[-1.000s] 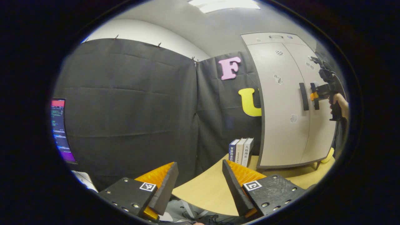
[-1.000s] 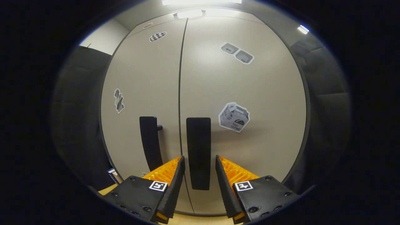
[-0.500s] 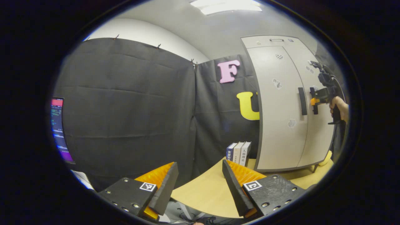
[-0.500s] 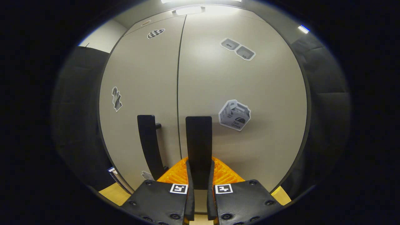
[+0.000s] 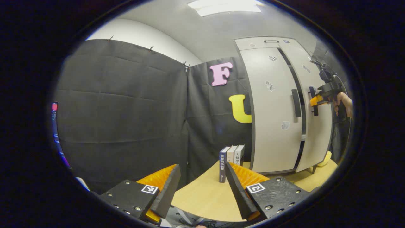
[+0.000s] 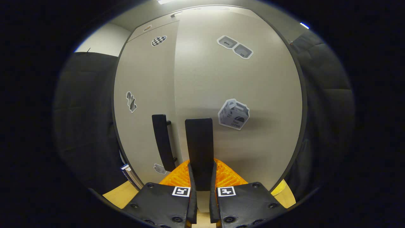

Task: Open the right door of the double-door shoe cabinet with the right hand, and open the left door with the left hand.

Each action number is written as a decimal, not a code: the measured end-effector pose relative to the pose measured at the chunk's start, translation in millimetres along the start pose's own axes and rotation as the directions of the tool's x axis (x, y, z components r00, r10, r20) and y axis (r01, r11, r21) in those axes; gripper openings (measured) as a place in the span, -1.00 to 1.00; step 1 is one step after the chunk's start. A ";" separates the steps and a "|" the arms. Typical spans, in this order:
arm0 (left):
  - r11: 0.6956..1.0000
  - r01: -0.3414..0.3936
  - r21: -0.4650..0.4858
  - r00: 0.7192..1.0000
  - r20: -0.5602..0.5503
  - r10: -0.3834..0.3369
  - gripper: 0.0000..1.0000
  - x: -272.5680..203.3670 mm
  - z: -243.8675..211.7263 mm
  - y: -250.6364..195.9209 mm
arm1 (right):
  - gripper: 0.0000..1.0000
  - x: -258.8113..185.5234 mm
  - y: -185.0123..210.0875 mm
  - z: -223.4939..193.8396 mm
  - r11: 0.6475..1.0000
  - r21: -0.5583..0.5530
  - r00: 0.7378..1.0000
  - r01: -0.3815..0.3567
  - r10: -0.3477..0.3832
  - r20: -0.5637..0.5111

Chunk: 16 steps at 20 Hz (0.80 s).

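Books [image 5: 231, 158] stand on the surface [image 5: 202, 196] at my left gripper's [image 5: 202, 186] twelve o'clock, its jaws apart and empty. At two o'clock stands the shoe cabinet [image 5: 278, 107], its left door [image 5: 272, 126] shut, its left handle [image 5: 296, 103] a stiff black vertical bar, the place I judge best to grip. The right door [image 6: 237, 95] stands slightly ajar. My right gripper [image 6: 201, 177] has its jaws clamped on the right handle [image 6: 198, 139]. I judge the panel light, rigid and swinging freely on its hinge.

beige cabinet [image 6: 253, 95], black handles [image 6: 198, 142]
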State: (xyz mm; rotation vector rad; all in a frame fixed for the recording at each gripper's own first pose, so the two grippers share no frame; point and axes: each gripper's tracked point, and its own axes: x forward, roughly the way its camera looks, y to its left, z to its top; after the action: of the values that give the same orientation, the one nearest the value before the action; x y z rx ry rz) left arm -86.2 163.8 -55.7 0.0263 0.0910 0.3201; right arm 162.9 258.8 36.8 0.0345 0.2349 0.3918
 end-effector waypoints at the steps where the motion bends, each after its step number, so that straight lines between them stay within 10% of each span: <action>1: 1.000 0.010 0.000 1.000 0.004 -0.010 0.71 1.3 2.0 -2.9 | -0.72 -5.5 -1.2 -0.5 1.000 -0.002 1.000 -0.006 0.006 -0.005; 16: 0.975 0.218 0.034 0.975 0.031 -0.219 0.71 18.3 19.6 -108.3 | -0.65 -71.4 -24.4 -8.4 0.989 0.008 0.989 -0.145 0.146 -0.014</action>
State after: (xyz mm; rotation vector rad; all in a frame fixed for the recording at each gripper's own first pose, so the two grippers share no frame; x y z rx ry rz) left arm -33.1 66.6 -42.2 0.0517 0.0635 0.0975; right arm 106.0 208.9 42.5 0.0555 0.2491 0.5368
